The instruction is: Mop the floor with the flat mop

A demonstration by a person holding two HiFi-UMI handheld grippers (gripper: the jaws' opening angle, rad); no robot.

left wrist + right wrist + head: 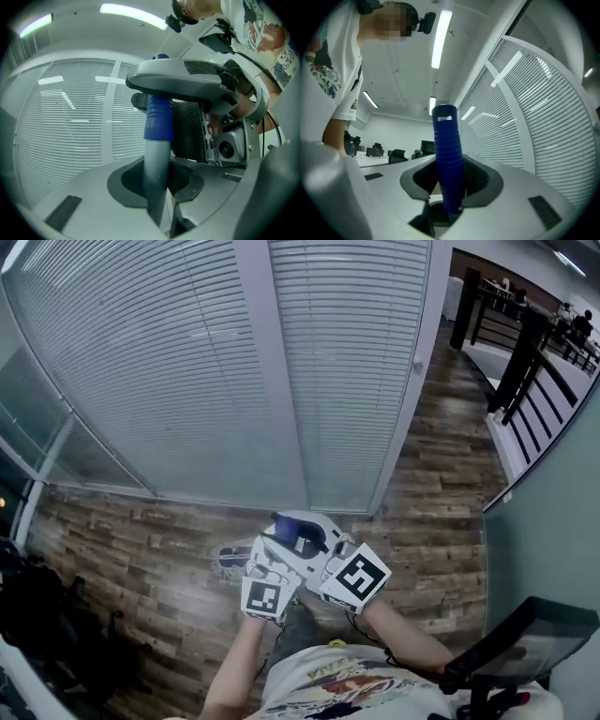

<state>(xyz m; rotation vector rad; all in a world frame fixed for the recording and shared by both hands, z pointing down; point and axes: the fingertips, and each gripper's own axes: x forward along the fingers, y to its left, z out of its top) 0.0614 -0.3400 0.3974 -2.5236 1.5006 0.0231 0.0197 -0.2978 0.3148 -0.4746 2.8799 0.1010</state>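
Head view: flat mop head point(232, 561) looks to be down on the wooden floor point(141, 549). Left gripper view: left gripper point(159, 187) clamps the grey pole point(155, 157), guessing for steering. Right gripper view: right gripper point(450, 199) clenches the blue grip point(447, 145), probably for push.

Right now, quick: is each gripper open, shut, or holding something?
Left gripper: shut on the mop handle, at its grey pole.
Right gripper: shut on the handle's blue grip.

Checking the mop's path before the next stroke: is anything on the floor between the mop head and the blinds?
Nothing visible. The floor between the mop head and the blinds is bare planks. Only dark clutter sits off to the left, outside that stretch.
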